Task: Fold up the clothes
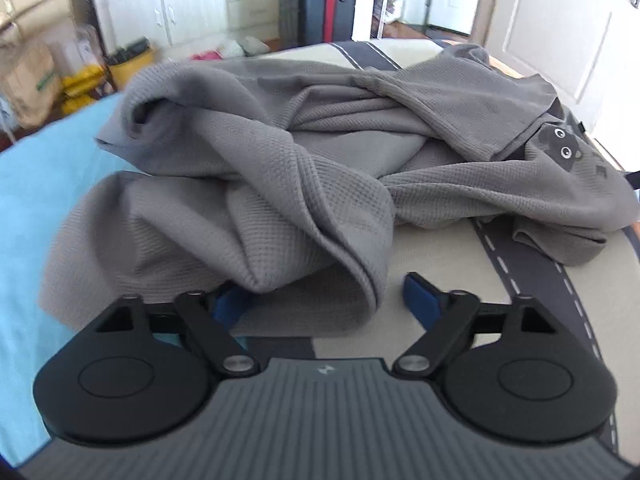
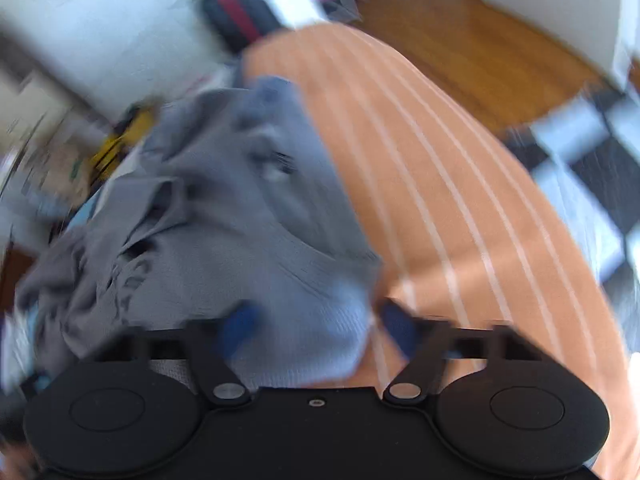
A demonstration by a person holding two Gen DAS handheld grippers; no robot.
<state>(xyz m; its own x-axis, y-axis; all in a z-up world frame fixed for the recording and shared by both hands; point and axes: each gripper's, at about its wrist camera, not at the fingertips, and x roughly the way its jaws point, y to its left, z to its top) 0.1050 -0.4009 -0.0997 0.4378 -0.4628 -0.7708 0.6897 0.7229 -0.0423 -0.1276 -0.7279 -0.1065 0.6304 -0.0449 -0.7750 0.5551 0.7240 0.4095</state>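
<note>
Jaws of the left gripper point(image 1: 326, 300) stand wide apart, with a hanging fold of the grey waffle-knit garment point(image 1: 280, 168) between the two blue fingertips point(image 1: 420, 300); the pads do not press on the cloth. In the left wrist view the garment lies crumpled on the bed cover point(image 1: 440, 276), just ahead of the gripper. Right of the garment's middle, a cartoon face print point(image 1: 562, 146) shows on the fabric. A dark road-pattern stripe point(image 1: 532, 280) runs on the cover to the right of the garment; a light blue sheet point(image 1: 32, 216) lies to its left. Beyond the garment, a dark suitcase point(image 1: 326, 0) stands against white cabinets point(image 1: 188, 0). In the right wrist view, which is heavily blurred, the right gripper point(image 2: 320, 324) has its jaws partly apart, with a pale edge of the garment point(image 2: 224, 208) between the fingers; contact of the pads with the cloth cannot be determined. Right of the garment lies an orange striped cover point(image 2: 460, 200).
</note>
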